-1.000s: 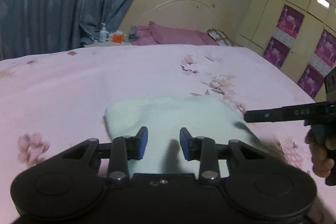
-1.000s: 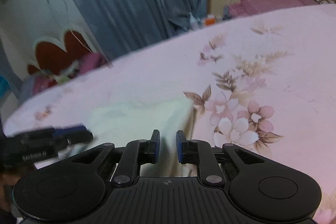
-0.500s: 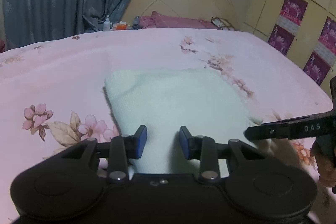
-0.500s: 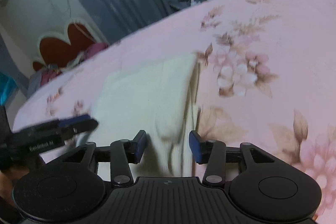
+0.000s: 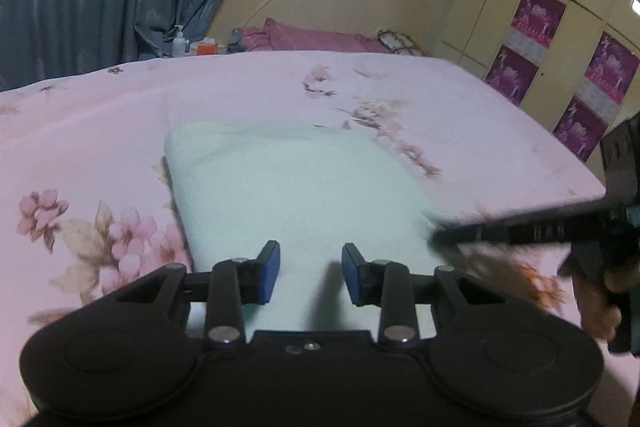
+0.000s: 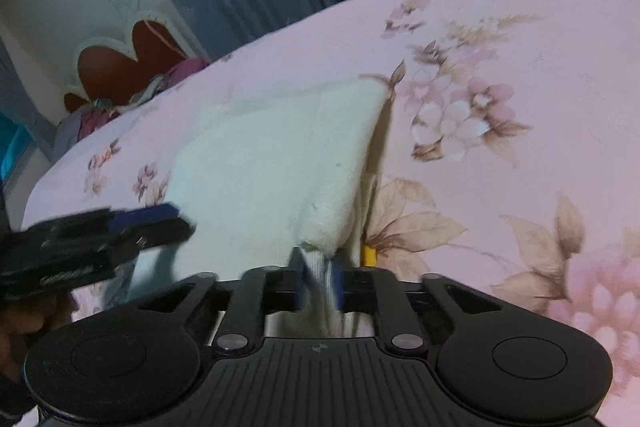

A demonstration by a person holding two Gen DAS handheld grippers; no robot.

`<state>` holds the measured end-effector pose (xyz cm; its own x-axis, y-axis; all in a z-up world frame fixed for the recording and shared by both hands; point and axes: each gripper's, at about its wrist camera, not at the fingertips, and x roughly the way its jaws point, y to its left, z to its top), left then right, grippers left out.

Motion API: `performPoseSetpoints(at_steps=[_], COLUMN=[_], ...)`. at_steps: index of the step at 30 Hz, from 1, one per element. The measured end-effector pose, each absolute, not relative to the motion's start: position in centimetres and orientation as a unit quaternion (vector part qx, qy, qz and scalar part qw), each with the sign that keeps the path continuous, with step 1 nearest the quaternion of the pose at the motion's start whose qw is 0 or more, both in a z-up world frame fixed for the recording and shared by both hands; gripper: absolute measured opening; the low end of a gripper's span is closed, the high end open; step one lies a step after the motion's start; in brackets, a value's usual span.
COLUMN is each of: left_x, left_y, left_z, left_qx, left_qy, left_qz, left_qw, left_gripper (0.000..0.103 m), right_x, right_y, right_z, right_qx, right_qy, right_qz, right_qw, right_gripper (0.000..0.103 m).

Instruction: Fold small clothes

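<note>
White knit, pale against the pink floral bedspread (image 5: 460,107): the small garment (image 5: 296,187) lies flat on the bed, just beyond both tools. The step in hand looks like the grab before a fold. In the right wrist view the right gripper (image 6: 318,281) has a bunched near corner of the cloth between its blue pads, and its jaws are closing on it, the fabric pinched up into a ridge. The left gripper (image 5: 310,275) hangs over the near edge at six o'clock of the garment, jaws apart, nothing gripped, cloth showing in the gap. Next, by the look of it, the left needs to drop and pinch its own corner so both can carry the near edge toward twelve o'clock. Both tools tilt forward and down at the bed; a hand (image 5: 600,303) shows at the right tool's handle, at three o'clock in the left view.
</note>
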<state>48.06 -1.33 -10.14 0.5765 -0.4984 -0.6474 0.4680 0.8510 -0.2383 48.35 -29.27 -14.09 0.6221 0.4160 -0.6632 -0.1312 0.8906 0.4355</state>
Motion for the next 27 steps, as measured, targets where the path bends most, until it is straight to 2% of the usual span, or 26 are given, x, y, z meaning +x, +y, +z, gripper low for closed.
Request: performPoseSetpoints(at_steps=[5,6,8,12,16,19,21,22,23,24,25,27], left_x=[44.9,44.8,44.8,45.7,48.0,48.8,48.3,47.8,47.4,47.1,47.0,48.5], left_y=[-1.9,-2.1,-2.0,-1.0,-0.7,-1.5,-1.7,-1.5,-1.2,-1.0,-0.9,-0.5], left_z=[-12.5,-12.8,-12.1,-10.0,-11.0,-12.0,-10.8,-10.1,-9.7,-9.6,-9.5,-9.9], left_qx=[-0.005,-0.005,-0.016,-0.021,-0.035,-0.018,-0.006,-0.005,-0.008,-0.011,-0.014,-0.023], left_qy=[0.398,0.399,0.394,0.353,0.370,0.389,0.388,0.377,0.367,0.359,0.353,0.355], left_qz=[-0.264,-0.257,-0.256,-0.241,-0.224,-0.221,-0.214,-0.210,-0.206,-0.197,-0.189,-0.185], left_qw=[0.879,0.880,0.883,0.904,0.901,0.894,0.896,0.902,0.907,0.912,0.916,0.916], left_gripper=[0.032,0.032,0.032,0.033,0.033,0.034,0.034,0.037,0.049,0.065,0.067,0.058], right_x=[46.0,46.4,48.1,48.6,48.3,50.1,50.7,50.7,50.1,49.3,49.0,49.3], right_y=[-28.3,-27.6,-26.9,-28.6,-26.7,-25.1,-26.1,-26.5,-26.8,-27.0,-27.1,-26.7], right_z=[-12.1,-12.7,-14.6,-14.2,-12.3,-14.8,-14.7,-14.0,-13.0,-12.4,-12.0,-11.9], right_qx=[0.119,0.098,0.078,0.117,0.097,0.046,0.073,0.082,0.081,0.077,0.077,0.076], right_qy=[0.336,0.339,0.374,0.372,0.331,0.376,0.383,0.382,0.363,0.344,0.331,0.321], right_qz=[0.173,0.178,0.173,0.155,0.180,0.167,0.168,0.165,0.160,0.162,0.164,0.175], right_qw=[0.918,0.919,0.908,0.908,0.921,0.910,0.906,0.906,0.914,0.922,0.926,0.928], right_gripper=[0.024,0.024,0.014,0.014,0.012,0.011,0.010,0.010,0.010,0.010,0.010,0.010])
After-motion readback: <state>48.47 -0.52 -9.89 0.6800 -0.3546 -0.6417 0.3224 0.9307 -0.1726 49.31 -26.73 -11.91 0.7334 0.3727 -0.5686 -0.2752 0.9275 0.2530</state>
